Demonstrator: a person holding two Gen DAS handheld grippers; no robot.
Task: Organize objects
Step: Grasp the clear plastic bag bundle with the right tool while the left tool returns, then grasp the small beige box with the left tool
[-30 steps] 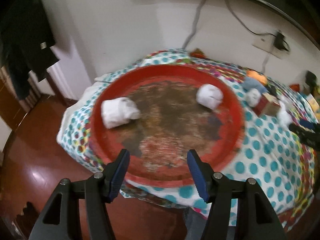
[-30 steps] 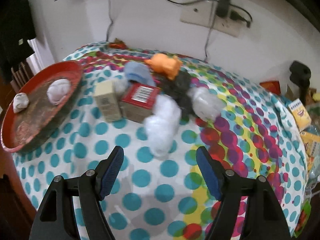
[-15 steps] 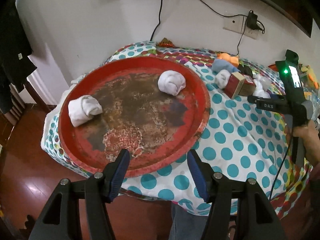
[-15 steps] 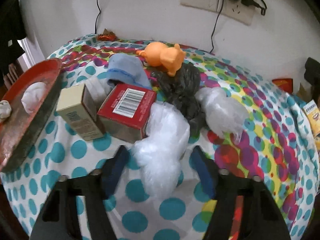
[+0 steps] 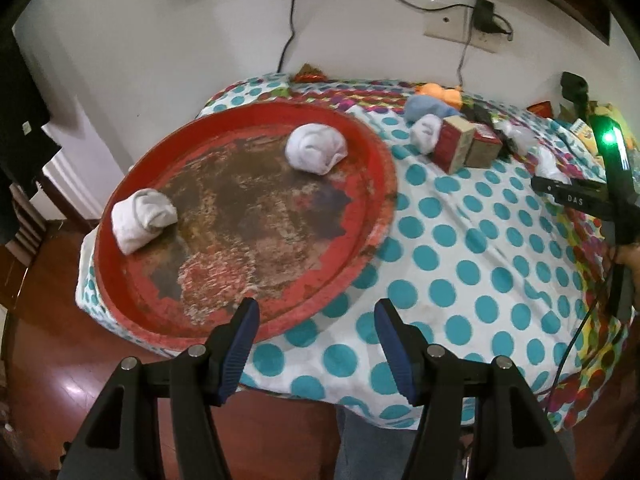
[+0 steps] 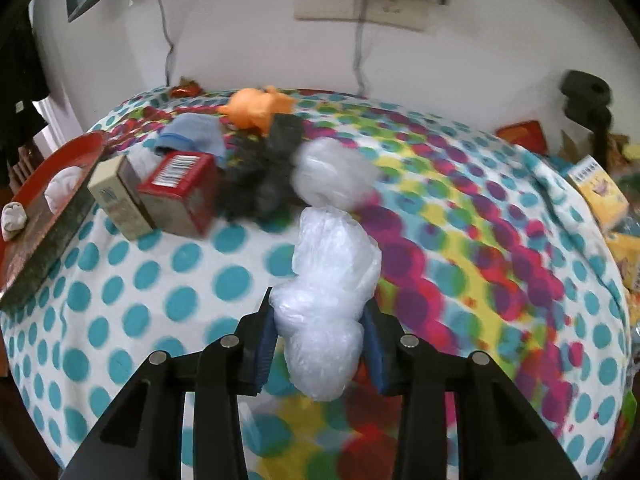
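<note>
My right gripper point(image 6: 320, 340) is shut on a crumpled clear plastic bag point(image 6: 332, 280) and holds it above the dotted tablecloth point(image 6: 160, 280). My left gripper point(image 5: 316, 340) is open and empty at the near edge of a worn red round tray point(image 5: 372, 168). Two rolled white socks point(image 5: 316, 148) point(image 5: 142, 218) lie in the tray. A second plastic bag point(image 6: 332, 176), a red box point(image 6: 180, 192), a beige box point(image 6: 116, 196), a blue sock point(image 6: 192, 136), an orange toy point(image 6: 256, 108) and a dark bundle point(image 6: 260, 176) lie in a cluster beyond the held bag.
The right gripper's body with a green light point(image 5: 612, 184) stands at the right of the left wrist view. Yellow boxes point(image 6: 596, 192) lie at the table's right edge. A wall with a socket and cables point(image 6: 360, 4) is behind the table. Wooden floor point(image 5: 48, 360) lies below left.
My right gripper has closed on the plastic bag and lifted it back from the cluster. My left gripper has drifted right along the tray's near edge and stays open.
</note>
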